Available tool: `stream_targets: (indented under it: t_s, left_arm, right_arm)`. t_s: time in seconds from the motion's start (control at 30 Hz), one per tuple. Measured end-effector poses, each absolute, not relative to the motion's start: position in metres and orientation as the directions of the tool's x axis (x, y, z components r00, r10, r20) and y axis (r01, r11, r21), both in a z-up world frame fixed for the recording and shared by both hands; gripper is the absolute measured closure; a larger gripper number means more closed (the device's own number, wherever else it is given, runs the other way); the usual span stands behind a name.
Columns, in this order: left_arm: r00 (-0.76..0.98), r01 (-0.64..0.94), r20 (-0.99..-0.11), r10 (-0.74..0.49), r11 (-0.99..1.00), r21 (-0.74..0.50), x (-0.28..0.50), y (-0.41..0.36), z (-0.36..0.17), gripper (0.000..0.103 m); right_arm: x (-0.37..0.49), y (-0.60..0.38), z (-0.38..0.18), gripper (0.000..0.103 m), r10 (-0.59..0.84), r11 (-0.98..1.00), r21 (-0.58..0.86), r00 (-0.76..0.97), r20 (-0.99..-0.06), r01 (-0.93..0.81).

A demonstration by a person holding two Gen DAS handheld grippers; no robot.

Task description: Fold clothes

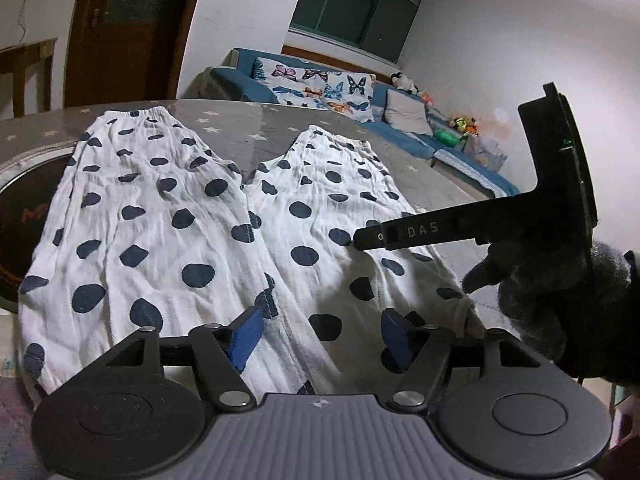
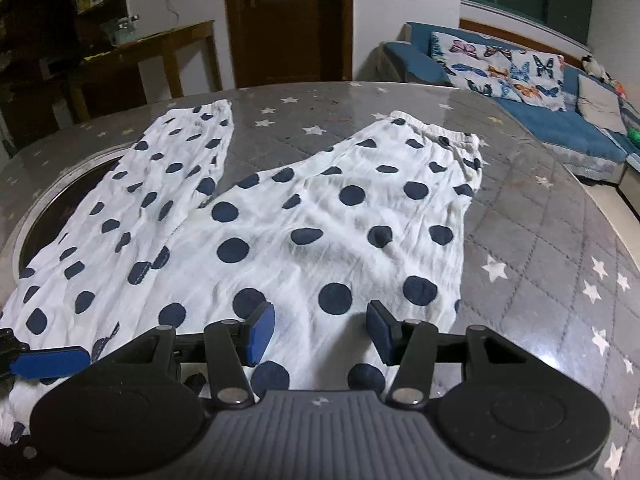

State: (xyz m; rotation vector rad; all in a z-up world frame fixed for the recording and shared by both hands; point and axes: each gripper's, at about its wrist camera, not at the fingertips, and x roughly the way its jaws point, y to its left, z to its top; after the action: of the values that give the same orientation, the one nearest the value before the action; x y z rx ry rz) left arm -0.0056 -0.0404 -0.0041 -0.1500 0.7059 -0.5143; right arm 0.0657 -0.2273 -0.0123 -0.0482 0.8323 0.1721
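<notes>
White trousers with navy dots point(image 1: 192, 216) lie spread flat on the grey star-quilted table point(image 1: 248, 128), both legs running away from me. My left gripper point(image 1: 320, 338) hovers open over the near waist end, its blue pads apart with flat cloth below them. One of the right gripper's fingers point(image 1: 400, 234) reaches in from the right above the right leg, held by a dark-gloved hand point(image 1: 560, 300). In the right wrist view the trousers point(image 2: 320, 220) fill the middle. My right gripper point(image 2: 320, 334) stands open just above the cloth and grips nothing. A blue pad of the left gripper's fingers point(image 2: 48, 360) shows at lower left.
A round metal-rimmed dark inset point(image 2: 72, 196) sits in the table under the left leg. Beyond the far edge stand a blue sofa point(image 2: 560, 120) with a butterfly cushion point(image 2: 500, 68), a brown door point(image 2: 288, 20) and a wooden side table point(image 2: 160, 48).
</notes>
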Motion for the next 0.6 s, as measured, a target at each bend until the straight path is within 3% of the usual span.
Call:
stream_targets:
  t_s: [0.6]
  left_arm:
    - [0.632,0.429,-0.562,-0.533,0.845,-0.318,-0.008,-0.043,-0.007,0.014]
  right_arm:
    - [0.090,-0.249,-0.005,0.050,0.050,0.998,0.016,0.661,-0.749,-0.058]
